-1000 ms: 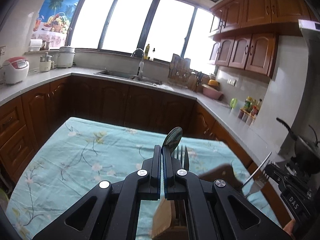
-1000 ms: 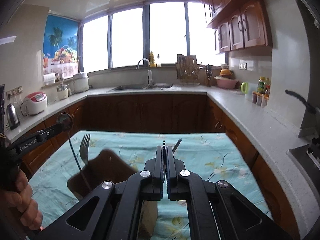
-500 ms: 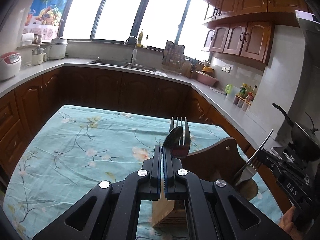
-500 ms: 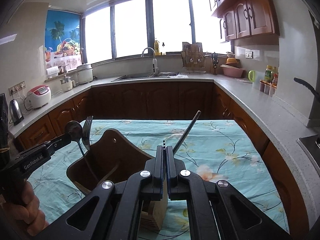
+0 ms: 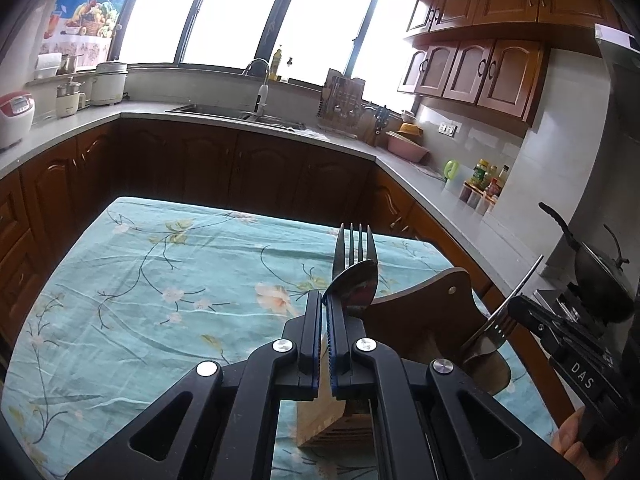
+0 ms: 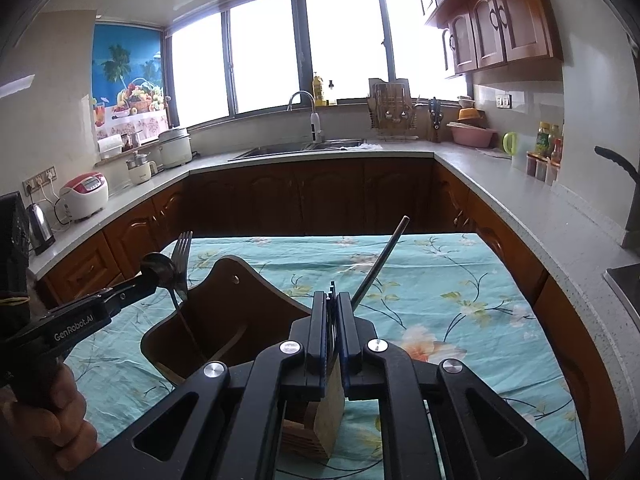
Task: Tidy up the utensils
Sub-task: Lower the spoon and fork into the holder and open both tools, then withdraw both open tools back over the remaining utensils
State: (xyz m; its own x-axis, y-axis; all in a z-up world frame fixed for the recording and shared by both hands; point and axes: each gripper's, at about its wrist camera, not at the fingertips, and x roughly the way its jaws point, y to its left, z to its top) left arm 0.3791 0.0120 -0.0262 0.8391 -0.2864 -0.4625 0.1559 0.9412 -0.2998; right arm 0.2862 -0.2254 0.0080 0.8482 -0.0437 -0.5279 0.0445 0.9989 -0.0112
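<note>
Left hand-held gripper [image 5: 324,312] pinches an upright spoon [image 5: 354,280], bowl up; right hand-held gripper [image 6: 332,312] pinches a fork [image 5: 494,330], handle slanting up and far-right, over the wooden holder [image 6: 224,312].

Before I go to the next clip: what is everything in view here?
Holder: one, brown wood, on the tablecloth.
Standing fork: one, steel, upright in the holder.
Held fork: one, steel, in the right gripper.
Spoon: one, steel, in the left gripper, handle down in the holder.
Tablecloth: one, teal floral, over the table.
Rice cooker: one, white and red, left counter.
Basin: one, pink, far counter.
Left gripper: one, black, shut on the spoon.
Right gripper: one, black, shut on the held fork.
</note>
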